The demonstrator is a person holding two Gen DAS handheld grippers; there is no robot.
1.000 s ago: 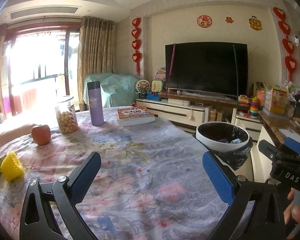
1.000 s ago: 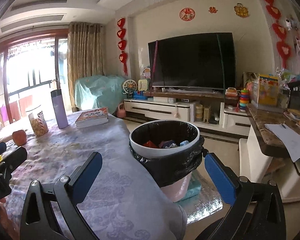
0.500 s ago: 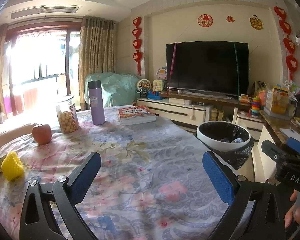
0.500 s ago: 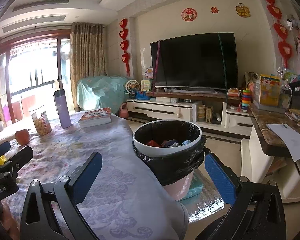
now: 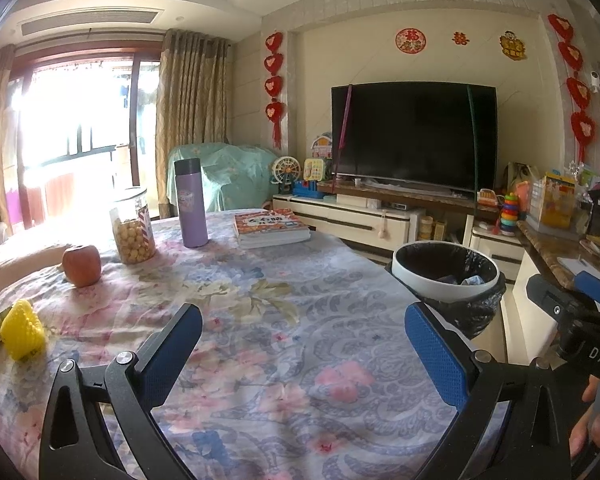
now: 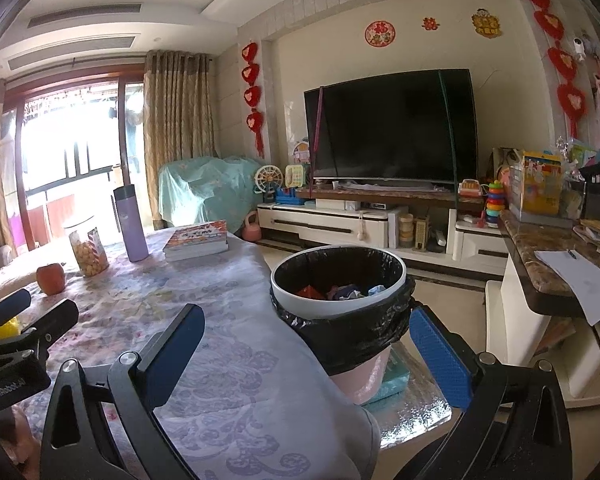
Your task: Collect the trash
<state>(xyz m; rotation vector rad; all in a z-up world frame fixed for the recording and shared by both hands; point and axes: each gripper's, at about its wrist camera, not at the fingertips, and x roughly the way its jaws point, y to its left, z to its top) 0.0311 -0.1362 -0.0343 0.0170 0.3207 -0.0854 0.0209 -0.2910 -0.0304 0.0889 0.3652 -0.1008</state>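
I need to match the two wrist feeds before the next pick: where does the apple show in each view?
Left wrist: the apple sits on the table at the left, just left of the snack jar.
Right wrist: the apple is far left, mid-height, again left of the snack jar.
Shared landmark: the purple bottle stands just right of the jar in both.

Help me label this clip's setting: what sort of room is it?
Most likely a home living room: a big television on a low media cabinet, a cloth-covered table, curtains by a balcony door.
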